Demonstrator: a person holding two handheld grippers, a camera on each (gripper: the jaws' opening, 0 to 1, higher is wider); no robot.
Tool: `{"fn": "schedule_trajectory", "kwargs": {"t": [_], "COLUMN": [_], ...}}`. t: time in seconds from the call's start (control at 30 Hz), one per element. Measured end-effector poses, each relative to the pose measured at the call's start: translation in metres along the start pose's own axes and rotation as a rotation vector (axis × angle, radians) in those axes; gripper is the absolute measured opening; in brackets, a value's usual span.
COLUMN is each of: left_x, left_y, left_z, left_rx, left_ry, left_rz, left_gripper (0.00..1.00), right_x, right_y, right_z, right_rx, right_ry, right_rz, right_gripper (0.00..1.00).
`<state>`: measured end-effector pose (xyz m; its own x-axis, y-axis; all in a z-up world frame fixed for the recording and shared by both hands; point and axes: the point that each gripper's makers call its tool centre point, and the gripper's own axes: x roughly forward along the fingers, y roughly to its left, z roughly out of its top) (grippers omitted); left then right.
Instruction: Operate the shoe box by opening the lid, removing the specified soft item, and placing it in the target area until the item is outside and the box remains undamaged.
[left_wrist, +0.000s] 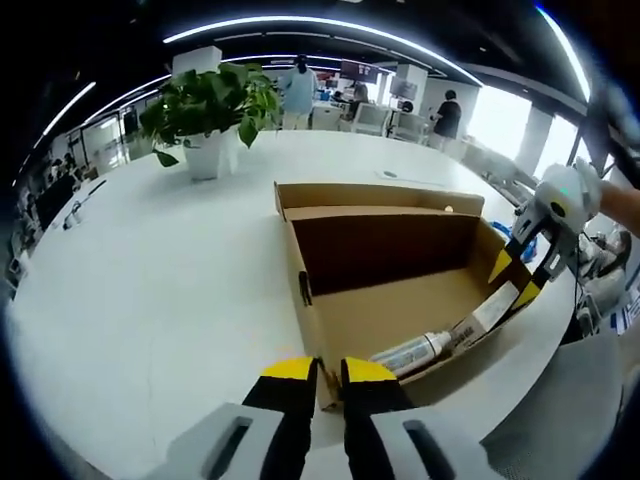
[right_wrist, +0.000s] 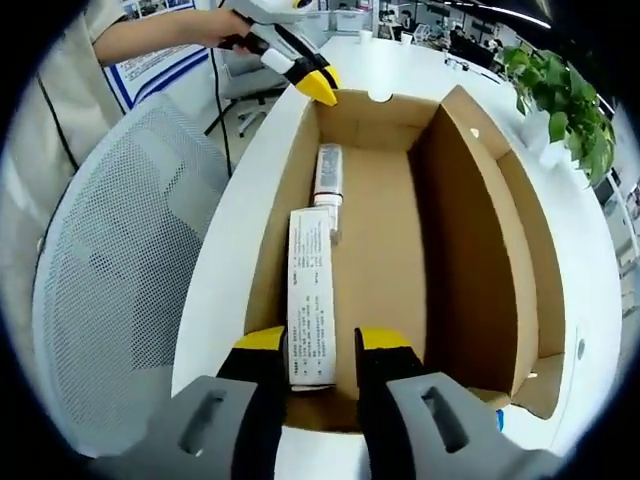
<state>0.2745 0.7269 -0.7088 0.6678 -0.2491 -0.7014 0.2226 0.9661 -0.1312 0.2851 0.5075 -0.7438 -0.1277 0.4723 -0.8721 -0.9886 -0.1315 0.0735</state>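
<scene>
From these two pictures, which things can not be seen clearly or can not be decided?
- Print on the paper carton: too small to read, right gripper view.
- Carton's near end: hidden between the right gripper jaws; contact unclear.
- Tube: label blurred, left gripper view; its far end is covered by the carton.
- Left gripper: jaws at the shoe box wall; whether they pinch it, I cannot tell.

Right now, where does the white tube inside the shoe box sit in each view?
Left gripper view: the white tube lies on the box floor, lower centre-right, just above the left gripper's fingers.
Right gripper view: the tube lies upper centre, beyond the printed white carton.
Shared landmark: the potted plant on the white table.
</scene>
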Motion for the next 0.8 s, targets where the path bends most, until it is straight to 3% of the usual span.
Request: {"fn": "schedule_trajectory", "kwargs": {"t": [0.1, 0.47, 0.8], "left_x": [0.0004, 0.001, 0.0012], "left_y": [0.0003, 0.001, 0.0018], "left_z": [0.0001, 0.0005, 0.0006], "left_rx": [0.002, 0.005, 0.004], "left_ry": [0.002, 0.006, 0.007], "left_rz": [0.003, 0.005, 0.008], "left_gripper": [0.09, 0.09, 0.09], "right_x": [0.0039, 0.0048, -0.0008], "right_y": [0.001, -0.0016, -0.0021], "right_z": [-0.0031, -0.0006, 0.0059], "right_rx": [0.01, -0.001, 0.04], "right_ry": [0.007, -0.011, -0.031], "right_rz": [-0.004, -0.024, -0.046], "right_gripper": [0.18, 0.17, 0.16]}}
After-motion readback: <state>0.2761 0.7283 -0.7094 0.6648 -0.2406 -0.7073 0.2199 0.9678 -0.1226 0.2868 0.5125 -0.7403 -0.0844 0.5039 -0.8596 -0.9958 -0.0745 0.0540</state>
